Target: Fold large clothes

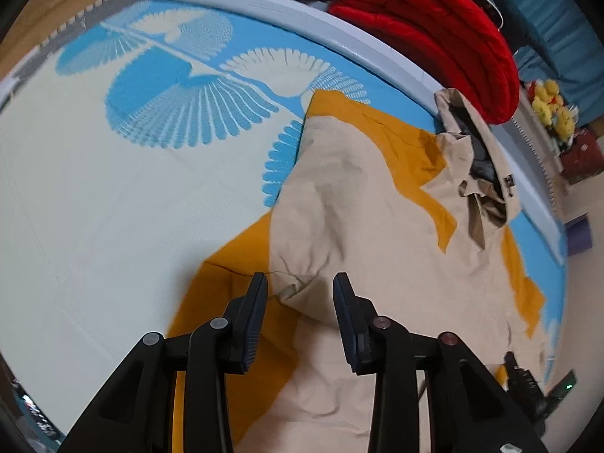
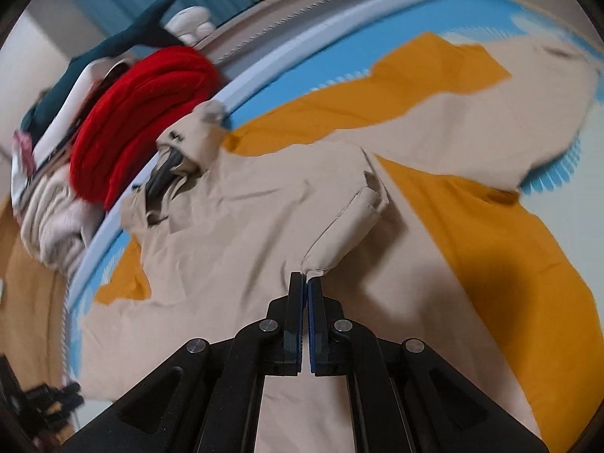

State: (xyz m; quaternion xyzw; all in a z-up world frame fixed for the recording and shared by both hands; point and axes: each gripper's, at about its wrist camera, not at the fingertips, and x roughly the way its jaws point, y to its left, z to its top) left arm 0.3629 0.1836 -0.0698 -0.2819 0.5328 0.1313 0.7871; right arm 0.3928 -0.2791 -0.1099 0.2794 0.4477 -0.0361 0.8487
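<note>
One jacket (image 2: 264, 204), hood (image 2: 188, 139) toward blanket (image 2: 139, 113).

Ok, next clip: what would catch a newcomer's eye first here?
The beige and mustard jacket spread across the blue patterned mat, with the right gripper shut on its sleeve cuff. Beyond the mat's far edge sits a bright red folded blanket. The left gripper hangs open over the jacket's fabric.
</note>
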